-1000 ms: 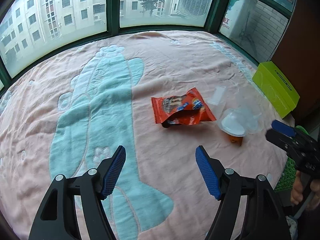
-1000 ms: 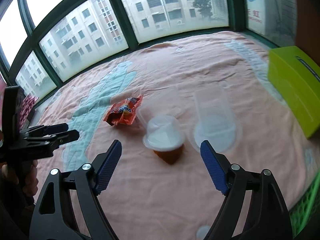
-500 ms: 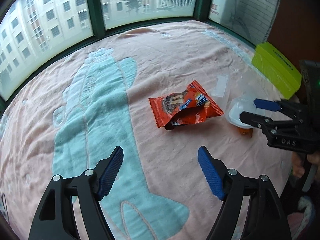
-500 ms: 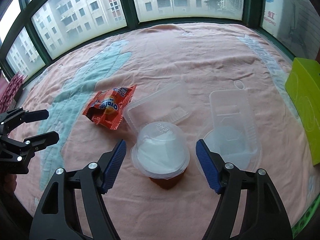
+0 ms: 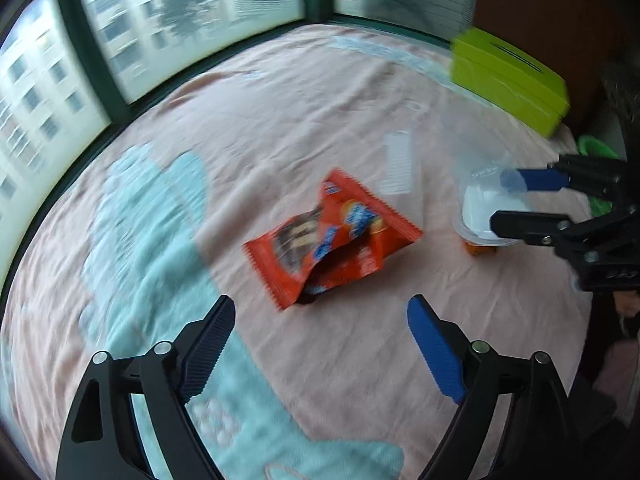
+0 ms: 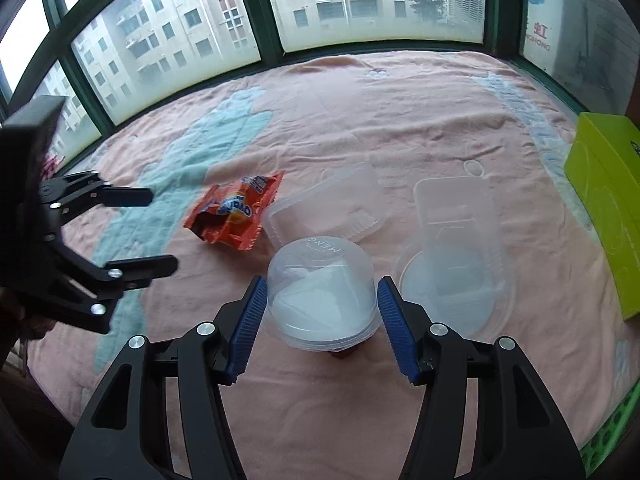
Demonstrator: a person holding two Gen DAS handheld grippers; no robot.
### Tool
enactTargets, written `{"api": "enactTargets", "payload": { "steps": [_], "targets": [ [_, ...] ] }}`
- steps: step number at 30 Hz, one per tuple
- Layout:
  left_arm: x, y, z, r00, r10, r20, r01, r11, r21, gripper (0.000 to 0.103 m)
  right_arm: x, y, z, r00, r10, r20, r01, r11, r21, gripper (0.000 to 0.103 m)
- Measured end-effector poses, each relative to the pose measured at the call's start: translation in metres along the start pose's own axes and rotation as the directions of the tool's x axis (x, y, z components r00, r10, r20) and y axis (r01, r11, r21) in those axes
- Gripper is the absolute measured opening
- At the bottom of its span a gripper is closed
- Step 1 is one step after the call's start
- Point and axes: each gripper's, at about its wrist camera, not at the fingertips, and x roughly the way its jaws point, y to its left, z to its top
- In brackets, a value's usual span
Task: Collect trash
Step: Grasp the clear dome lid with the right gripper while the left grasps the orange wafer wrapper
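A clear plastic domed cup (image 6: pixel 321 292) with something orange under it stands on the pink blanket (image 6: pixel 360 120). My right gripper (image 6: pixel 321 326) is open, its blue pads on either side of the cup, not pressing it. The cup also shows in the left wrist view (image 5: pixel 482 220). An orange snack wrapper (image 5: pixel 332 240) lies open ahead of my left gripper (image 5: pixel 320 348), which is open and empty a short way before it. The wrapper also shows in the right wrist view (image 6: pixel 234 212).
Two clear plastic trays (image 6: pixel 324 208) (image 6: pixel 456 256) lie behind and right of the cup. A lime-green box (image 6: pixel 608 200) sits at the right edge. A green basket (image 6: pixel 612 436) shows at the lower right. Windows ring the far side.
My right gripper has moved forward so the domed cup now sits between its pads. My left gripper has moved closer to the orange wrapper.
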Motion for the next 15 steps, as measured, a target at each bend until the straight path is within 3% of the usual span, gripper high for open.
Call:
{"api": "enactTargets", "payload": {
  "steps": [5, 8, 15],
  "targets": [
    [0.014, -0.001, 0.019, 1.0, -0.013, -0.009, 0.014, 0.992, 0.128, 0.089, -0.03, -0.006, -0.005, 0.999, 0.008, 0.032, -0.009, 0.999, 0.038, 0.057],
    [0.023, 0.0, 0.029, 0.998, -0.058, -0.024, 0.061, 0.979, 0.197, 0.093, -0.048, -0.011, -0.011, 0.999, 0.0, 0.051, -0.004, 0.998, 0.065, 0.057],
    [0.047, -0.004, 0.047, 0.995, -0.088, -0.056, 0.101, 0.95, 0.296, 0.093, -0.07, -0.021, -0.028, 0.998, -0.028, 0.06, 0.021, 0.992, 0.124, 0.057]
  ]
}}
